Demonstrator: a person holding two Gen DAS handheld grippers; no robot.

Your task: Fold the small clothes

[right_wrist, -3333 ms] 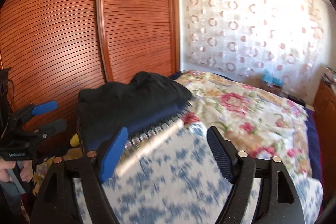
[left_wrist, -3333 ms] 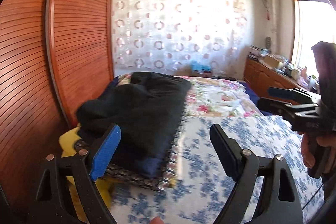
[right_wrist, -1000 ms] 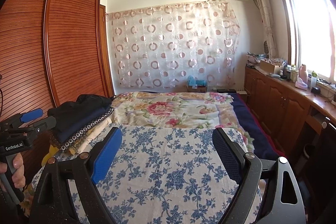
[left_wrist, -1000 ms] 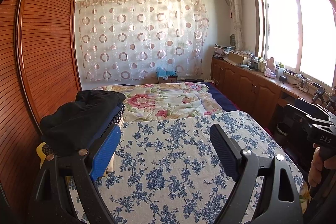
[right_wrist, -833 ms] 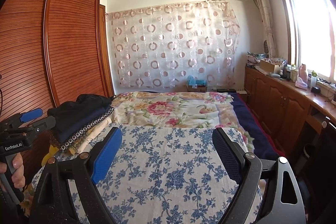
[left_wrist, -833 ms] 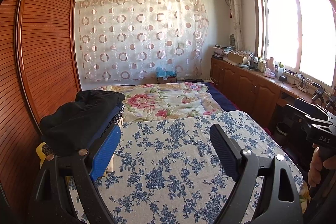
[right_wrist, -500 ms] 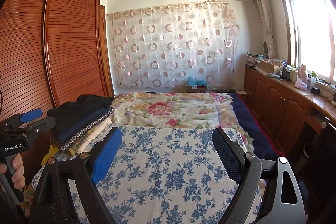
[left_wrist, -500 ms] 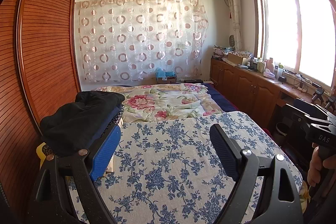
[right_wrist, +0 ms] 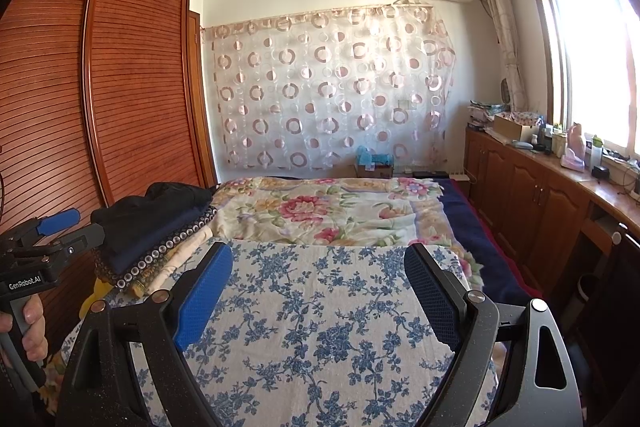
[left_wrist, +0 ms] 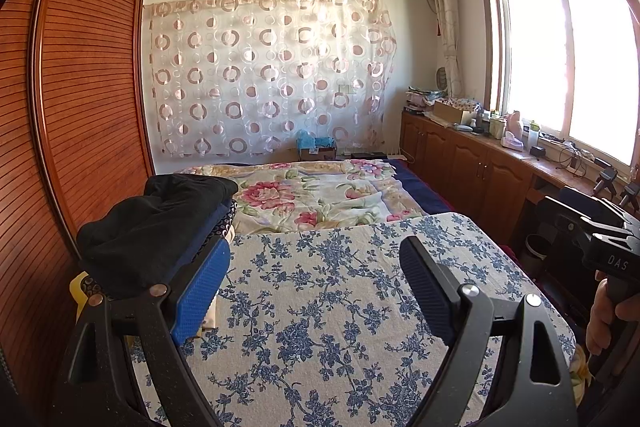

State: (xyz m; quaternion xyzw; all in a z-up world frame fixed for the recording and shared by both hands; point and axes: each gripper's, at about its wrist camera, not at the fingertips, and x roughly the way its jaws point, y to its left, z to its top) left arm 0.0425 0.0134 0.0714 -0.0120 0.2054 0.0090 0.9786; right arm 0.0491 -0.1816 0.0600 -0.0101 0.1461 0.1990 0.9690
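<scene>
Hovering wide apart (nothing held), left gripper point(left_wrist: 314, 287) and right gripper point(right_wrist: 318, 291) overlook folded clothes point(left_wrist: 160, 227).

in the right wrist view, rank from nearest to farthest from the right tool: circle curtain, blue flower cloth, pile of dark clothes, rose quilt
1. blue flower cloth, directly under and ahead of the open right tool.
2. pile of dark clothes, ahead on the left, by the wardrobe.
3. rose quilt, spread across the bed beyond the cloth.
4. circle curtain, on the far wall.

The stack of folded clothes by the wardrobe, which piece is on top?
The black garment is on top; below it lie a navy piece, then one edged with circles.
</scene>
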